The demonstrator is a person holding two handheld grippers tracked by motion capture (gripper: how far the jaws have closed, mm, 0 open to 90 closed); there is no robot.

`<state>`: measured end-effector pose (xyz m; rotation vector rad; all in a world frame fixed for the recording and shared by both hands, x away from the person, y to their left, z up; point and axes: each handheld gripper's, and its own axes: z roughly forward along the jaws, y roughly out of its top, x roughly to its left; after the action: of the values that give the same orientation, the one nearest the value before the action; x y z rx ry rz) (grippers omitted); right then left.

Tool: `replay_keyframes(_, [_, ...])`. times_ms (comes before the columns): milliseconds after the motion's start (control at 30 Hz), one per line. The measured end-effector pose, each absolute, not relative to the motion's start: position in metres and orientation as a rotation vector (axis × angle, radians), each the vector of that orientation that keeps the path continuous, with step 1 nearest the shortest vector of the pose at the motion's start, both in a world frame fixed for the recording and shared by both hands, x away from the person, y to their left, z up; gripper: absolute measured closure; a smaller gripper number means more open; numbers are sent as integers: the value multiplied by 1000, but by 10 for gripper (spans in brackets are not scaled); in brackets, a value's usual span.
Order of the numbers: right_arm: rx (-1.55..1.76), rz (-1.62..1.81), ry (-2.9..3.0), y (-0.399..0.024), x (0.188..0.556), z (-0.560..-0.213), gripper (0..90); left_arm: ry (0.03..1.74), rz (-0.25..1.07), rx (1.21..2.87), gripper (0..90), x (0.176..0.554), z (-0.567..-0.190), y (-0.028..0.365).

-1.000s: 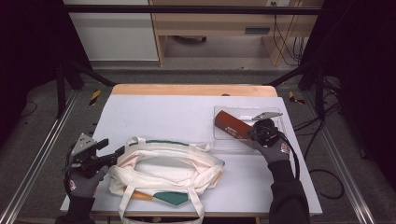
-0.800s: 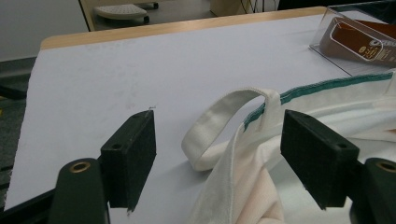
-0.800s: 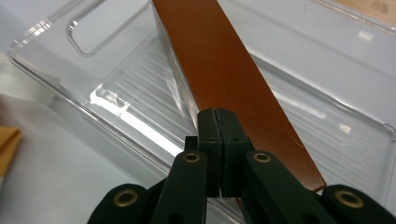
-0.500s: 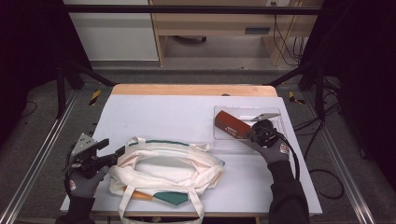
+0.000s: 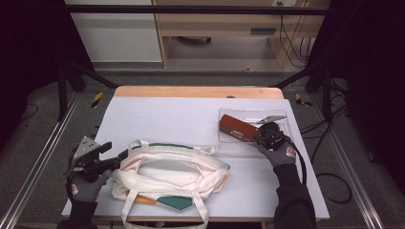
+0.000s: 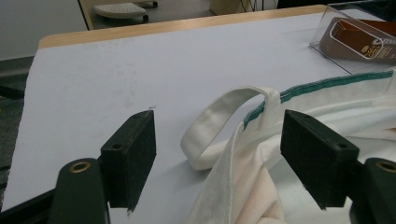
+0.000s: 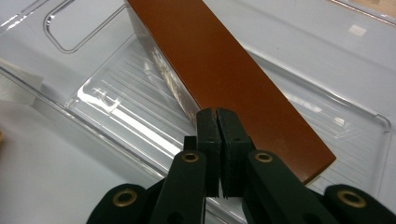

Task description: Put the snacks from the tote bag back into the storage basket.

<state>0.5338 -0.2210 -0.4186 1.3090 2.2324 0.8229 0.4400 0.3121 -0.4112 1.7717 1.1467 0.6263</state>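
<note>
— Since a second before, what had shifted?

— Barely anything from above. Both hands sat where they had been; the right gripper (image 5: 264,137) seemed a touch closer to the red-brown box (image 5: 237,128), and the tote bag (image 5: 172,174) had not moved.

— How did the high view lay things out?

— The white tabletop (image 5: 167,117) carried the bag along its near edge, left of centre, mouth open, one strap hanging over that edge. A clear tray (image 5: 282,125) sat toward the right edge, holding the box and a pair of pliers (image 5: 271,119). The far-left half of the tabletop lay bare, wide room for moving. The left gripper (image 5: 114,162) was at the near-left corner, its tips touching the bag's left end.

— And the left gripper view?

— Its jaws stood wide apart, holding nothing. A white strap loop (image 6: 219,128) and the green-trimmed rim (image 6: 322,86) of the bag lay between and past them, the right jaw over the cloth. Bare tabletop ran to the wooden far edge (image 6: 154,28). The tray and box showed at the upper right.

— The right gripper view?

— Its jaws were pressed together, with nothing visible between the pads. They sat over the box's (image 7: 224,77) near end, above the tray's ribbed floor (image 7: 116,100). Whether they touched the box, I couldn't tell.
</note>
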Motion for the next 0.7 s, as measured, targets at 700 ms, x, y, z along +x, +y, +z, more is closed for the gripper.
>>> replay_keyframes(700, [1384, 744, 2150, -233, 539, -423, 878, 1146, 624, 1773, 263, 440, -412, 312])
